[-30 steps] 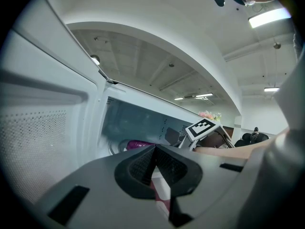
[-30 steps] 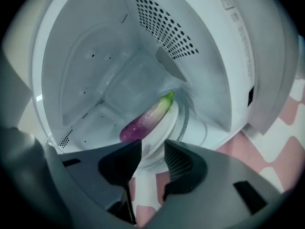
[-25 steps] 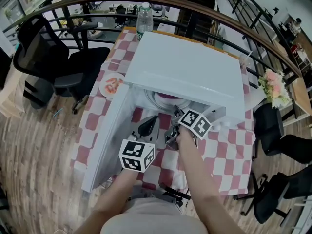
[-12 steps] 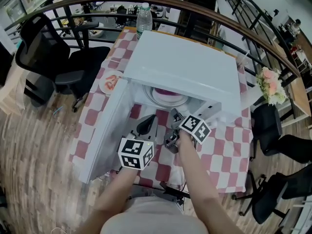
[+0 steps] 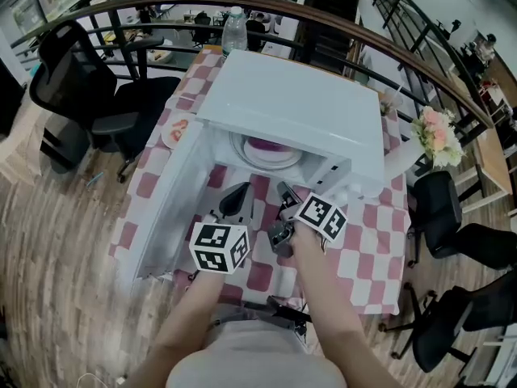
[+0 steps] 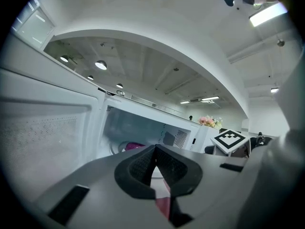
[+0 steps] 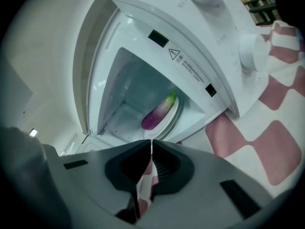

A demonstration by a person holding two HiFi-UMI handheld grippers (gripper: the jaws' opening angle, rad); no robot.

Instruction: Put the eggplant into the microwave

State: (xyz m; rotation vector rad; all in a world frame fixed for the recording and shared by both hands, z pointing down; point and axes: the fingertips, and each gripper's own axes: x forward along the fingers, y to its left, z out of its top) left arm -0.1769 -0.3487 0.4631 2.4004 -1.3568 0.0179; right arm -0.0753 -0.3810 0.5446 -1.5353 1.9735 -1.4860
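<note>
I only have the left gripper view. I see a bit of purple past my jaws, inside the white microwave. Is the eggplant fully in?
Observer: Yes. The right gripper view shows the purple eggplant with the green stem lying on the round white turntable plate inside the white microwave.
Operator: Is the right gripper holding anything?
Observer: No. The right gripper is in front of the cavity, its jaws closing with nothing between them.
Operator: And the door?
Observer: The head view shows the microwave door swung wide open to the left, not yet shut.
</note>
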